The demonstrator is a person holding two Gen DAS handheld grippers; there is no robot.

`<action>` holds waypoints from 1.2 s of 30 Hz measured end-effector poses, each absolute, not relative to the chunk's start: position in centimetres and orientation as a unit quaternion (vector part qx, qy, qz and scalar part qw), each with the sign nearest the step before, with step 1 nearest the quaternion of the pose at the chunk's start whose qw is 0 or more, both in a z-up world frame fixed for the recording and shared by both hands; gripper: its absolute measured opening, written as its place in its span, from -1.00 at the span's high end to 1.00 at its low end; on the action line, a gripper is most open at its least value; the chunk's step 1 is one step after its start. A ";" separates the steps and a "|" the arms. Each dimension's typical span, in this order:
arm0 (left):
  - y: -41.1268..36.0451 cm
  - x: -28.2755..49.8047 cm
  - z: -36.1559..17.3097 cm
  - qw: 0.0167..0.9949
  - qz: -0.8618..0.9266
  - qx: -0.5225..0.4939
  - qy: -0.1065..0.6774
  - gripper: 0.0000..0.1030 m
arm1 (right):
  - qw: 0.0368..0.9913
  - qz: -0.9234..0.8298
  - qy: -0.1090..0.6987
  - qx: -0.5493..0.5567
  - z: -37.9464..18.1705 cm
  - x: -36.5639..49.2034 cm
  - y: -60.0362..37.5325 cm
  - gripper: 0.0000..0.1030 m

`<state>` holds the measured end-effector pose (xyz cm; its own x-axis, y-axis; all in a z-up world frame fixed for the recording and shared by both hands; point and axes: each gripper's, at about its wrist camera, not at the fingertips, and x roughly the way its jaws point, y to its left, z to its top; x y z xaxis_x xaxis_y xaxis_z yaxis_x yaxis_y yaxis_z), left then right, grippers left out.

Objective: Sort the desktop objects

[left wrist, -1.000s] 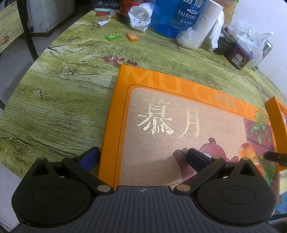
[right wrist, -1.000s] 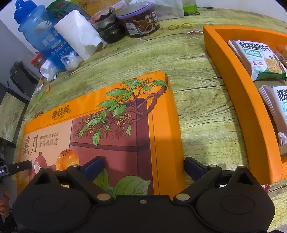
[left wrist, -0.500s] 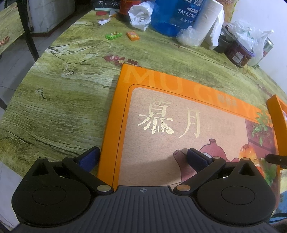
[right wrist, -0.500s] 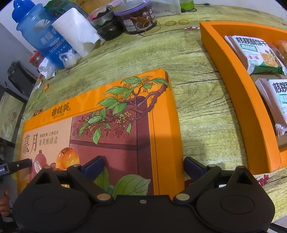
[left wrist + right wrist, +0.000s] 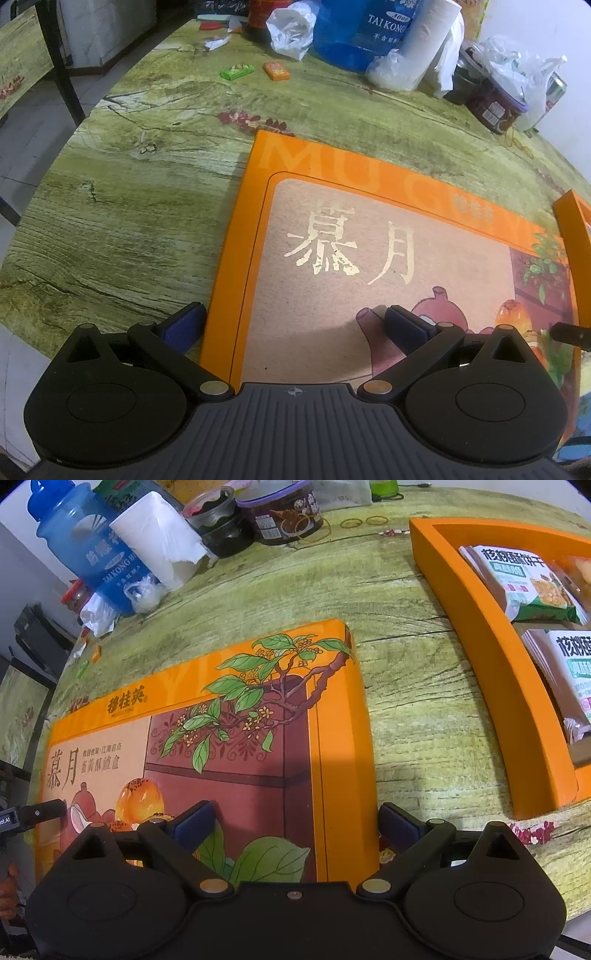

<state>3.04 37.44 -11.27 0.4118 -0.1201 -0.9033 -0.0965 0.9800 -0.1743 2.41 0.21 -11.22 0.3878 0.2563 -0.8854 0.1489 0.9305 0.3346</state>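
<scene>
A flat orange gift-box lid [image 5: 369, 240] with gold characters and a fruit picture lies on the green wood-print table [image 5: 129, 206]. My left gripper [image 5: 293, 319] is open across the lid's left edge: one blue finger rests beside the lid, the other over its face. My right gripper [image 5: 295, 818] is open across the lid's [image 5: 221, 757] right edge in the same way. To the right stands the open orange box tray [image 5: 498, 664], which holds snack packets [image 5: 524, 583]. A strip of bare table separates lid and tray.
At the back stand a blue water jug [image 5: 362, 33], a paper roll [image 5: 432, 40], dark food tubs [image 5: 280, 513] and plastic bags. A small green packet [image 5: 236, 71] and an orange one [image 5: 276, 71] lie far left. The table edge [image 5: 22, 325] runs near my left gripper.
The right wrist view has shifted slightly, so the tray sits a little closer to the lid in it. The lid has not visibly moved on the table. Both grippers stay open.
</scene>
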 end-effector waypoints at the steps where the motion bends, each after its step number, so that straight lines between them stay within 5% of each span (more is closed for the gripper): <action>1: 37.4 3.0 -11.3 0.834 -0.006 -0.099 0.542 -1.00 | 0.813 0.033 0.552 0.184 -11.2 2.4 0.2 -0.86; 36: 37.4 2.5 -11.2 0.838 0.003 -0.106 0.536 -1.00 | 0.811 0.035 0.553 0.186 -11.5 1.7 0.0 -0.90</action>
<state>2.48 37.39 -11.17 0.4264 -0.1092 -0.8979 -0.1181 0.9775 -0.1750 1.66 0.04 -11.53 0.3856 0.2623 -0.8846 0.1501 0.9281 0.3406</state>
